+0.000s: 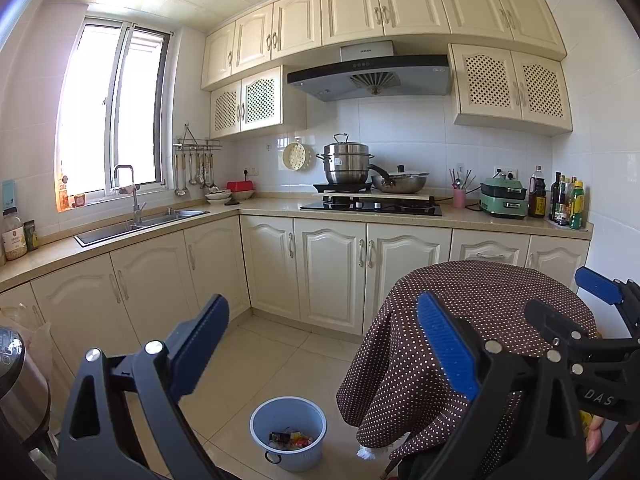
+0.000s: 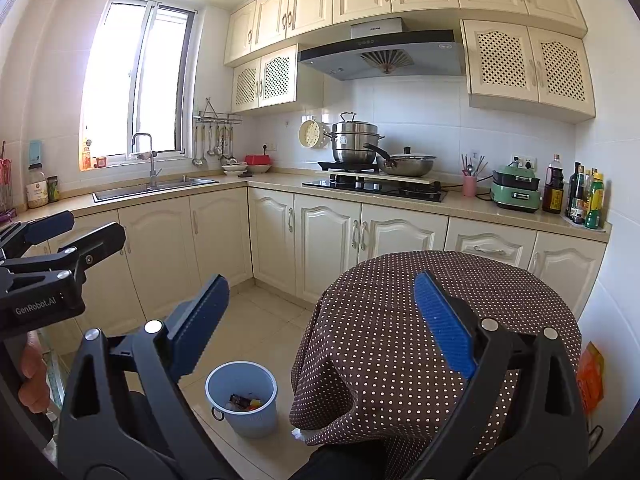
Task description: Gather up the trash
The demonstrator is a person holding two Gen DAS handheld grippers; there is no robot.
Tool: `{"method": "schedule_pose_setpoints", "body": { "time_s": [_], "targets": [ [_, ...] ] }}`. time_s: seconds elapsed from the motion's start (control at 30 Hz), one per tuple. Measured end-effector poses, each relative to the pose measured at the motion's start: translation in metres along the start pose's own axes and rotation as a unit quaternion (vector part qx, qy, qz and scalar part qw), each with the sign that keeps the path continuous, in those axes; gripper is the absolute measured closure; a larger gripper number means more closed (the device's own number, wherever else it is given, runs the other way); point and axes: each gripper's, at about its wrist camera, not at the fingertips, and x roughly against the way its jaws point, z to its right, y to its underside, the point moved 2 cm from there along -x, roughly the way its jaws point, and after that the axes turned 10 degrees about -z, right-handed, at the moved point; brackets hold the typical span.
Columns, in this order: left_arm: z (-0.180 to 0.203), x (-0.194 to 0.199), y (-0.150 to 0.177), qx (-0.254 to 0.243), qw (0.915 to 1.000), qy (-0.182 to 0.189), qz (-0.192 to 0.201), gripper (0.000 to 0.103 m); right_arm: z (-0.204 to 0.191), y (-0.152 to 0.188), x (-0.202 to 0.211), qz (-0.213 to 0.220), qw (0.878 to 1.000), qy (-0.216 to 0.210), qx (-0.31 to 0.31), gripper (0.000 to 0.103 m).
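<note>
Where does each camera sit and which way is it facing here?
Left wrist: on the left gripper, facing the stove wall; its own two open blue fingers frame the view, and the right gripper plus some fingertips show at right.
Right wrist: on the right gripper, facing the same way from further right; its own open fingers show, with the left gripper and a hand at left.
Shared: bin with trash on the floor, dotted tablecloth, sink, range hood.

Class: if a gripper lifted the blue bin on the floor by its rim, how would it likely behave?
The round pale-blue plastic bin probably feels light: only a few wrappers lie inside. Its thin wall may flex. Lifted by one side, it would likely tilt.
</note>
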Motion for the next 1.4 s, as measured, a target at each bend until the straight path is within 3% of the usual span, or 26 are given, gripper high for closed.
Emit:
{"method": "schedule_pose_setpoints", "body": {
  "time_s": [1.4],
  "targets": [
    [0.0015, -0.004, 0.0065, 0.0, 0.9999, -0.001, -0.014, 0.009, 0.0026, 0.0098, -0.003, -0.008, 1.0, -0.003, 0.001, 0.011]
  ]
}}
